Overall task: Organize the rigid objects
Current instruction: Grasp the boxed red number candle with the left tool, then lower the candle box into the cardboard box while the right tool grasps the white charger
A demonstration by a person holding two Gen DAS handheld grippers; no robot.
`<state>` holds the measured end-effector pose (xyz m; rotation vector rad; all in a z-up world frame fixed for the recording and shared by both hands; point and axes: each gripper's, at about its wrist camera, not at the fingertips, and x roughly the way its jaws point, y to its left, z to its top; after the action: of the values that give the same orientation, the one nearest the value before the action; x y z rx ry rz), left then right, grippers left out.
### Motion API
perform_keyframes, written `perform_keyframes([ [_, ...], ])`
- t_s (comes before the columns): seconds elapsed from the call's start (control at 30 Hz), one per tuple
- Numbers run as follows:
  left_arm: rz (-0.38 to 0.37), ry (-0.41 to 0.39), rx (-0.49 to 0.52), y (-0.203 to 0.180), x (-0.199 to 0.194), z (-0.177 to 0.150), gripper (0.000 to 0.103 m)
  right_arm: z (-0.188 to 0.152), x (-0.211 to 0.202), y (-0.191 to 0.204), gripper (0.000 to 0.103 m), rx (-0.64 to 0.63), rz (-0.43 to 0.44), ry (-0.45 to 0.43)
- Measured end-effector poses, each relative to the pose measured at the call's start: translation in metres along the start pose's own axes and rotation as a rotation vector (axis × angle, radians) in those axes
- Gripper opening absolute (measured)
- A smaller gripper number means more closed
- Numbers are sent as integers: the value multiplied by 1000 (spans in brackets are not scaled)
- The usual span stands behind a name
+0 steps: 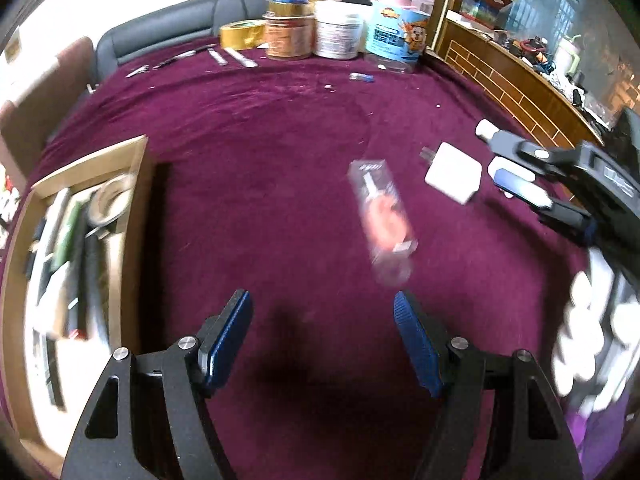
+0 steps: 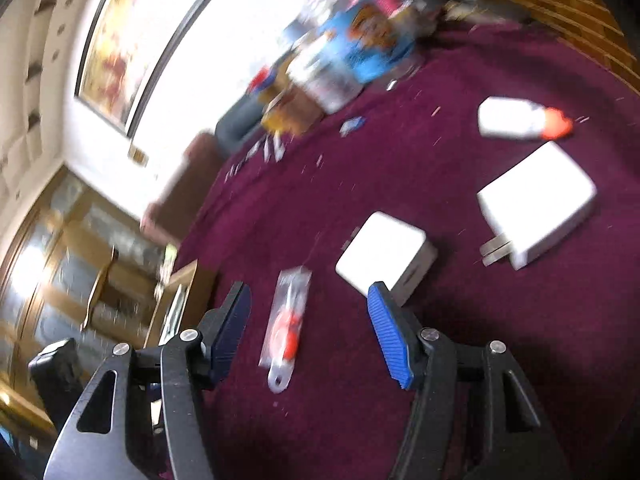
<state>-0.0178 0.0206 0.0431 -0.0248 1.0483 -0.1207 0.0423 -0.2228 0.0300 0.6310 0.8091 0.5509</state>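
Observation:
A clear packet with an orange-red item [image 1: 384,220] lies on the purple cloth ahead of my open, empty left gripper [image 1: 322,312]. A white charger cube [image 1: 452,178] lies to its right. My right gripper [image 1: 516,168] comes in from the right edge, open, above the cloth. In the right wrist view my open right gripper [image 2: 308,304] hovers over the same packet [image 2: 286,328], with the white cube [image 2: 384,258] by the right finger. A larger white adapter [image 2: 536,204] and a white bottle with an orange cap [image 2: 520,118] lie beyond.
A wooden tray [image 1: 132,216] holding tape and several tools stands at the left. Jars, tins and tape rolls [image 1: 336,32] crowd the far edge. Small metal tools [image 1: 236,56] lie near them. A wooden counter [image 1: 512,80] borders the right.

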Motion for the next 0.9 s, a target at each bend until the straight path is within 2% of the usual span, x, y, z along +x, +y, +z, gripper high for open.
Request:
perform_keyframes([
  [0.1,-28,4,6,-13,22,16,67,7,-14,-4,60,6,-53,-77],
  [0.2,-42,21,3,-26,48,32,67,12,-19,-10,60,15,-92,-115],
  [0.3,28,-27,49,-36,59,41,67,13,-21,-14,60,30,-96,-124],
  [0.33,42,-37,78,-38,59,42,57,13,-19,-13,60,26,-100,-126],
  [0.37,32,-44,87,-36,56,42,31,13,-17,-11,60,16,-103,-126],
  [0.4,-2,-31,88,-34,52,40,23,12,-16,-10,60,8,-104,-126],
  [0.5,-104,-15,43,-18,29,27,23,13,-9,-8,60,-12,-96,-102],
  [0.7,-246,-106,-31,22,-45,-11,24,7,-8,-14,60,-1,-126,-73],
  [0.8,-258,-155,-36,44,-77,-26,24,8,-7,-12,60,-4,-192,-61],
  [0.9,-242,-180,-71,70,-94,-33,24,13,-2,2,60,-62,-253,-38],
])
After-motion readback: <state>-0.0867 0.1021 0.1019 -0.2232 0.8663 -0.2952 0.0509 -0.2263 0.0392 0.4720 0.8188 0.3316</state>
